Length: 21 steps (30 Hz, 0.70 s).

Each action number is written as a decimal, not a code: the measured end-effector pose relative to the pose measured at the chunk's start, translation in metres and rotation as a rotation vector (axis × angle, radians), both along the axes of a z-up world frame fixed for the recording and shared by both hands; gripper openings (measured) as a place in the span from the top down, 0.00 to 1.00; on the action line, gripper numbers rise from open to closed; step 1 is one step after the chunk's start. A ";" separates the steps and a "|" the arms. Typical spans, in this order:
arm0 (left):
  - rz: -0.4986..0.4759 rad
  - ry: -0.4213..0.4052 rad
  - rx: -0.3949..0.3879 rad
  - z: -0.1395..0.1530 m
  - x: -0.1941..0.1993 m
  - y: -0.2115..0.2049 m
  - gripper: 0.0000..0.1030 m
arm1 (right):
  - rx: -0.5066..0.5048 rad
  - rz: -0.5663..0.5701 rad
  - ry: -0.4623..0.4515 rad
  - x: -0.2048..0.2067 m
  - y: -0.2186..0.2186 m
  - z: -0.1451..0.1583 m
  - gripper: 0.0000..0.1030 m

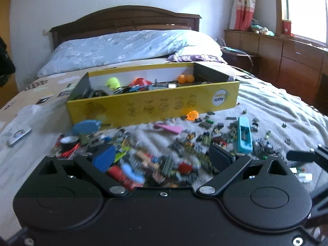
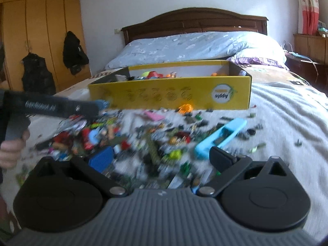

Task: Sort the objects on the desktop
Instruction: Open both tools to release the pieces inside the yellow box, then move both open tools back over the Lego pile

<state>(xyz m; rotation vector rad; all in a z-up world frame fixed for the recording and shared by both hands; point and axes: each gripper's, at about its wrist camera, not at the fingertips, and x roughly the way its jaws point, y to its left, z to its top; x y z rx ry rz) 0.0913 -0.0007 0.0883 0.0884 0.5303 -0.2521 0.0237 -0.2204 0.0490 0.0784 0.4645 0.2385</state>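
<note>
Left wrist view: left gripper spread wide, nothing clamped, blurred toy pile between and ahead of the fingers, yellow box farther ahead. Right wrist view: right gripper equally apart and empty, light-blue case just beyond the right finger.

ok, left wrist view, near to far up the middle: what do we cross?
Left gripper, jaws open and empty → blurred pile of small toy pieces → pink flat piece → yellow cardboard box with two orange balls inside → blue-grey duvet → dark wooden headboard.
</note>
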 end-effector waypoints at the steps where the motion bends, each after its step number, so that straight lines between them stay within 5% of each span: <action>1: 0.025 0.009 0.004 -0.001 -0.008 0.003 0.05 | 0.013 -0.002 -0.008 -0.011 0.004 -0.004 0.00; 7: 0.102 0.052 -0.059 -0.029 -0.053 0.028 0.05 | 0.137 -0.026 -0.025 -0.058 0.016 -0.036 0.00; 12: 0.122 0.088 -0.091 -0.062 -0.077 0.032 0.05 | 0.040 -0.018 -0.044 -0.079 0.027 -0.056 0.00; 21: -0.005 0.006 -0.056 -0.084 -0.110 -0.003 0.02 | 0.065 -0.080 -0.051 -0.094 0.009 -0.072 0.00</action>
